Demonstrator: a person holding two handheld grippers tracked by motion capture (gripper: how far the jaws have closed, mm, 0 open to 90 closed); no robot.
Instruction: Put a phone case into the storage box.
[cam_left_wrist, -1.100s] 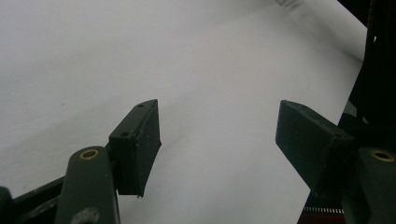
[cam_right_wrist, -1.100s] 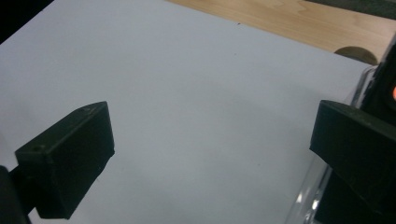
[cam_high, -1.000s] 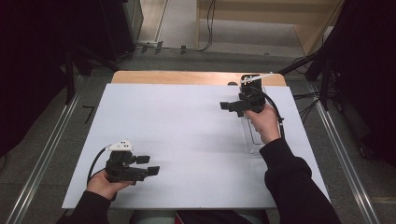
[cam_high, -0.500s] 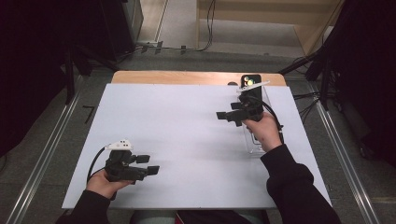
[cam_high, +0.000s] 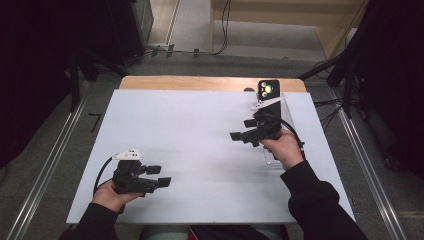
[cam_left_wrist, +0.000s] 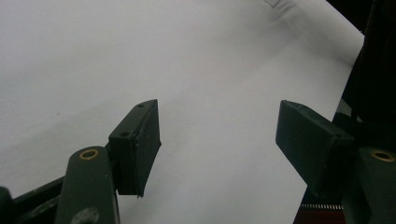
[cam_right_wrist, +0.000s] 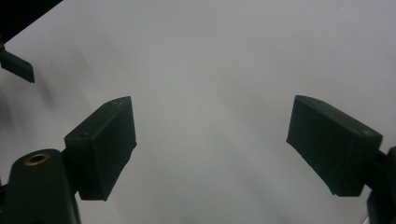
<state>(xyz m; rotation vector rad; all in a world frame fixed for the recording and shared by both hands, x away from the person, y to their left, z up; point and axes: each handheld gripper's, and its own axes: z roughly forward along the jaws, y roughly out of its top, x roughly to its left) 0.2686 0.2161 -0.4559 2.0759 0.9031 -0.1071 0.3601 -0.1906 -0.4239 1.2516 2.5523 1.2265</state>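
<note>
The right tool (cam_high: 242, 129) is moving left, away from the clear tray (cam_high: 273, 159) lying at the worktop's (cam_high: 200, 130) right side. Its jaws have just been closing on nothing, so no grasp is happening. The left tool (cam_high: 159, 175) is waiting near left, wide open and empty.

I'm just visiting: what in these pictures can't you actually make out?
1. High view: the clear plastic piece on the white table lies mostly under the right hand, so its shape and purpose stay unclear.
2. High view: the black object with coloured dots at the table's far edge is too small to identify.
3. Right gripper view: a dark shape is blurred and cut off by the left edge.
</note>
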